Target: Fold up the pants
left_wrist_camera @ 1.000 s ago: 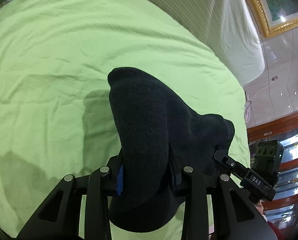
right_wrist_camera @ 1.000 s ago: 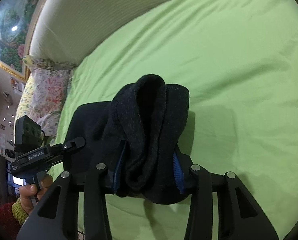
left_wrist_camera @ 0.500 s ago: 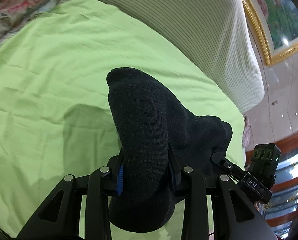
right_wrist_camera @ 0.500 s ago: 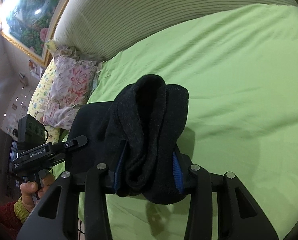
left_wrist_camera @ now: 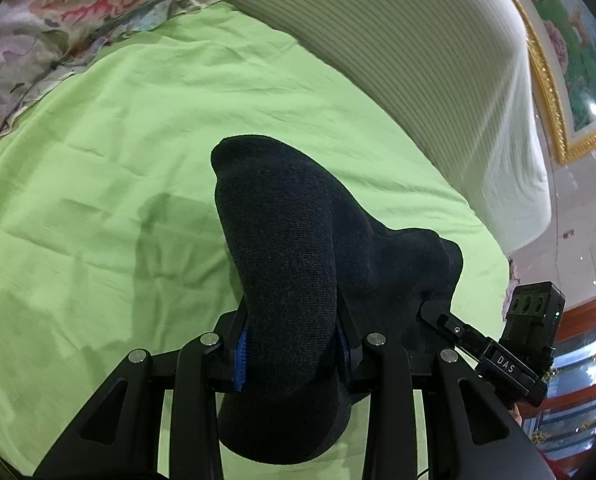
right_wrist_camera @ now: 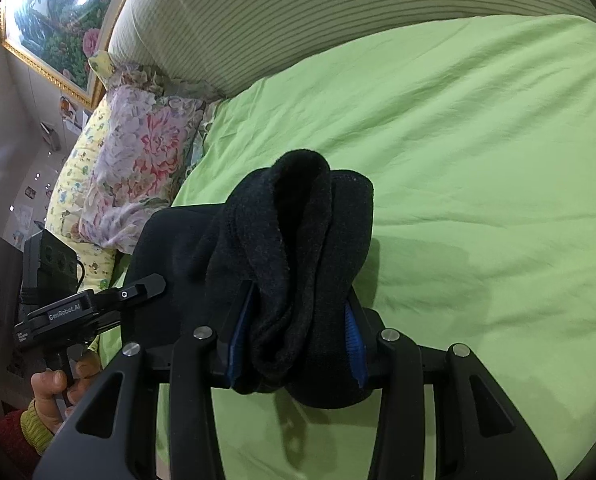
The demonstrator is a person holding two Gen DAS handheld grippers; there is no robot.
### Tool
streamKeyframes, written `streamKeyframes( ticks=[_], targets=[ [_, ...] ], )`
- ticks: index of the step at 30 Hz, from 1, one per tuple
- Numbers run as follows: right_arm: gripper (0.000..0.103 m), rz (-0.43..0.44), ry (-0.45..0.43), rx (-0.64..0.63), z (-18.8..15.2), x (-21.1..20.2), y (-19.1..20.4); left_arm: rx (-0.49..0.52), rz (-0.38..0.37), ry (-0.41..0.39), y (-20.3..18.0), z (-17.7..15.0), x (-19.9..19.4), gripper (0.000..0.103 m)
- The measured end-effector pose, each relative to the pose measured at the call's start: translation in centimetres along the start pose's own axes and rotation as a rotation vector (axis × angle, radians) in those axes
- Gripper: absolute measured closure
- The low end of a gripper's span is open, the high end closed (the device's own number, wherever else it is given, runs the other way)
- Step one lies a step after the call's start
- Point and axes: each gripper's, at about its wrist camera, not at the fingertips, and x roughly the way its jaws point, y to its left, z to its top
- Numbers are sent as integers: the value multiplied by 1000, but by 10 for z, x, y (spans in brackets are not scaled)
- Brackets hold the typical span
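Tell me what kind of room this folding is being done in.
Most likely a bedroom: a bed with a green sheet and a striped padded headboard, a floral pillow at its head, and a gold-framed flower painting on the wall.

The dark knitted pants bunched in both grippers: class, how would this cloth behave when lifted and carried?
Probably floppy: the dark knitted pants droop over the left gripper and sag below the right gripper. Likely grippy, not slippery: the fuzzy knit bulges between blue pads. It seems thick for cloth.

Our right gripper (right_wrist_camera: 295, 334) clamps bunched black pants (right_wrist_camera: 298, 248) above the green sheet (right_wrist_camera: 478, 168); our left gripper (right_wrist_camera: 137, 288) holds them too
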Motion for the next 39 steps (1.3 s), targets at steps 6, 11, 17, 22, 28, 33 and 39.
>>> streamKeyframes(
  ticks=[6,11,17,22,28,33,39],
  targets=[
    [60,-7,25,-16,7,19,4,-26,13,2,14,4,6,69],
    [60,-9,42,-22,10,25,0,-38,16,10,20,4,12,69],
    [57,-21,67,-7,11,31,-8,-41,26,26,25,3,21,66],
    [49,-45,75,-13,8,36,-16,-30,39,42,30,1,30,59],
    [33,-69,84,-27,6,38,-26,-24,67,39,35,-3,32,42],
    [31,-75,83,-41,5,36,-30,-28,93,34,37,-11,27,33],
    [31,-99,57,-80,5,28,-23,-25,120,25,34,-17,18,32]
  ],
)
